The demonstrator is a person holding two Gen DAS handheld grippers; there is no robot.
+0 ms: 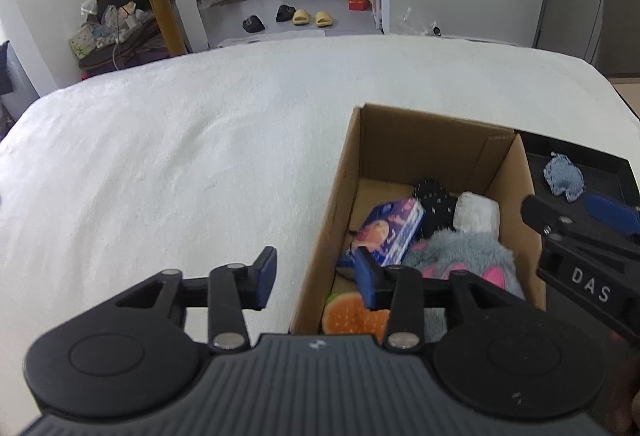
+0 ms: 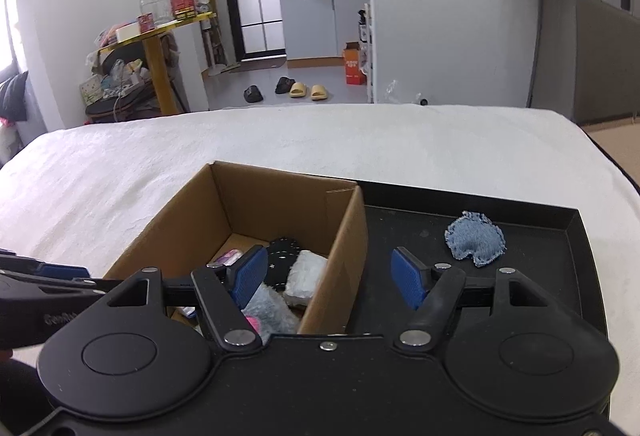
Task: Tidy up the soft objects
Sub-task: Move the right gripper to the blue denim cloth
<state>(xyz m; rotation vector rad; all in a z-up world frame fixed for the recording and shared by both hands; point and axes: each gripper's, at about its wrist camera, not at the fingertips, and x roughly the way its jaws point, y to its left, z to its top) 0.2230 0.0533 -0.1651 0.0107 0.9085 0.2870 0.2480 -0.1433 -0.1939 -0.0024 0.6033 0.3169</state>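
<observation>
Both tools sit closest to the lenses: the left hand-held gripper (image 1: pixel 316 278) has its blue pads spread wide and holds nothing, one finger over the white bed (image 1: pixel 180 155), the other above the near end of the cardboard box (image 1: pixel 340 195). Likewise wide and empty, the right hand-held gripper (image 2: pixel 330 278) straddles the box wall that meets the black tray (image 2: pixel 560 236).

Inside the box, nearest first, lie an orange burger-shaped plush (image 1: pixel 348 316), a grey plush with pink patches (image 1: pixel 460 256), a purple printed packet (image 1: pixel 392 232), a black dotted fabric piece (image 1: pixel 434 201) and a white wrapped bundle (image 1: pixel 478 213).

Just beside the box, touching its right wall, the tray carries one frayed denim patch (image 2: pixel 476 238), lying flat and apart from the rim.

Beyond the bed, slippers (image 2: pixel 306 90) rest on the floor near an orange carton (image 2: pixel 354 69).
</observation>
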